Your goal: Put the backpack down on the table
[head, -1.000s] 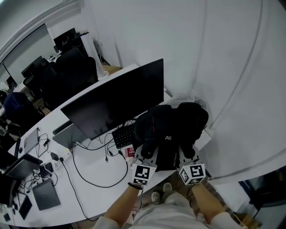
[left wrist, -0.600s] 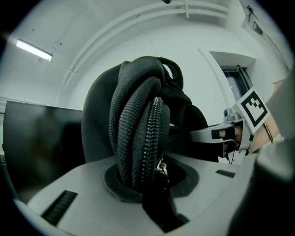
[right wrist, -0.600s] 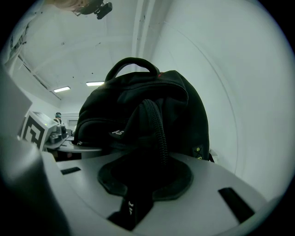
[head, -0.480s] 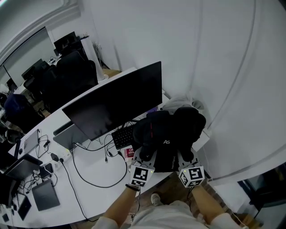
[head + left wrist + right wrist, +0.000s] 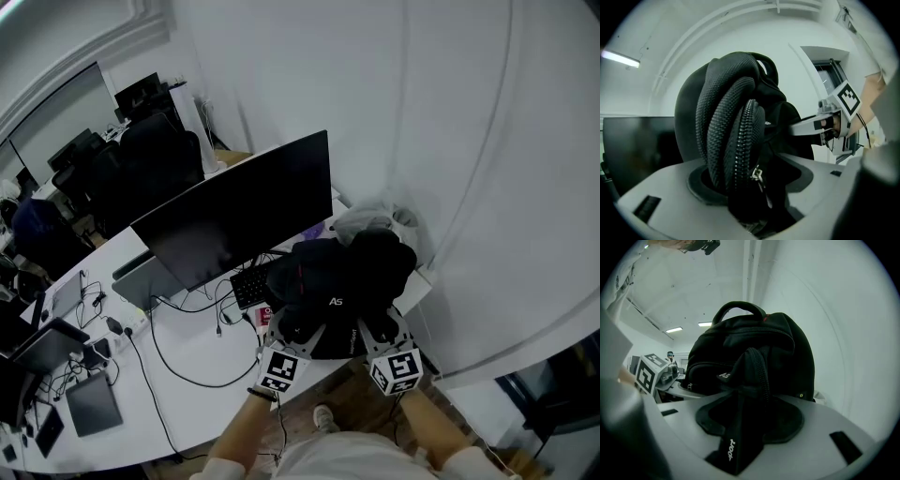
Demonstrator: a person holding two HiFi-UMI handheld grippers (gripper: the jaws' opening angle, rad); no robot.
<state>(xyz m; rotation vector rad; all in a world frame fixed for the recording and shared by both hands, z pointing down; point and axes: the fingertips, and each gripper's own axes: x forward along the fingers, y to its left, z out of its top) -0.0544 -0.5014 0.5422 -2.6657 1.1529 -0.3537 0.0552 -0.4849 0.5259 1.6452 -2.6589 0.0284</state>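
White office surface [image 5: 187, 375], right end: black fabric backpack [image 5: 339, 281] resting there. Just opened wide: left gripper [image 5: 300, 330], right gripper [image 5: 382, 330], black padded straps [image 5: 733, 140] loose between jaws. Putting-down seemingly finished.

White wall [image 5: 422, 112], wood floor [image 5: 342, 394] (partly hidden), black office chairs [image 5: 155, 155], strip light [image 5: 621, 58]

An office: long white desk [image 5: 192, 398], big monitor [image 5: 239, 220], keyboard [image 5: 247, 286], black chairs [image 5: 155, 155].

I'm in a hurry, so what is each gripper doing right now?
Left gripper: jaws just opening, backpack strap between them.
Right gripper: jaws just opening, backpack strap between them.
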